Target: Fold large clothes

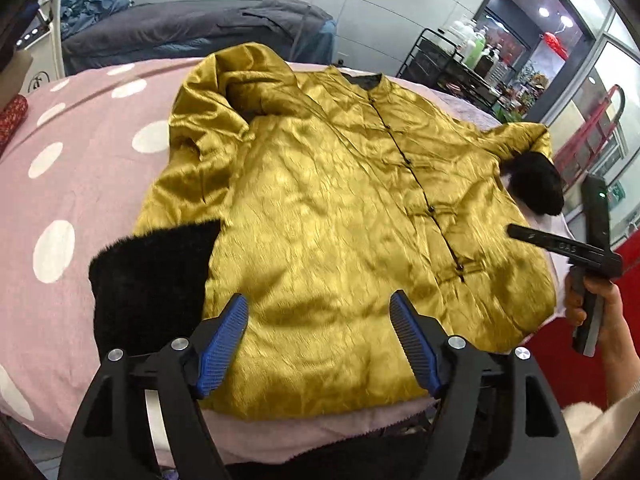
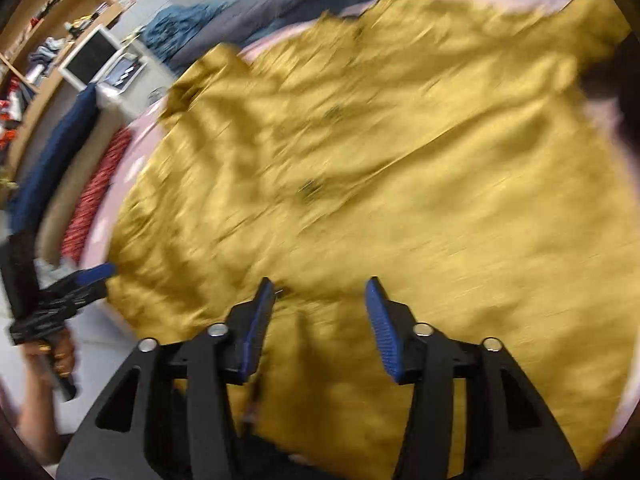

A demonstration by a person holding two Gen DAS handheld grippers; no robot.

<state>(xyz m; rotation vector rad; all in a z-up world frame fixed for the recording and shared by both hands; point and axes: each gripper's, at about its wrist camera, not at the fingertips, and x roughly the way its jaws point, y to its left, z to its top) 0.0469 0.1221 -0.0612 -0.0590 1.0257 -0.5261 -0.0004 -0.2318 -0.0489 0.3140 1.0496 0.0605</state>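
Both jaws stand released, the left gripper [image 1: 318,312] and right gripper [image 2: 320,300] poised empty above the gold jacket [image 1: 340,208], which lies spread front-up on the pink dotted bedcover [image 1: 80,184], so smoothing appears complete and all folds remain.

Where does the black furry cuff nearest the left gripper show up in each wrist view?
Left wrist view: the black furry cuff lies lower left, beside the left gripper, on the pink dotted cover.
Right wrist view: not in it; too blurred to tell.
Shared landmark: the gold jacket.
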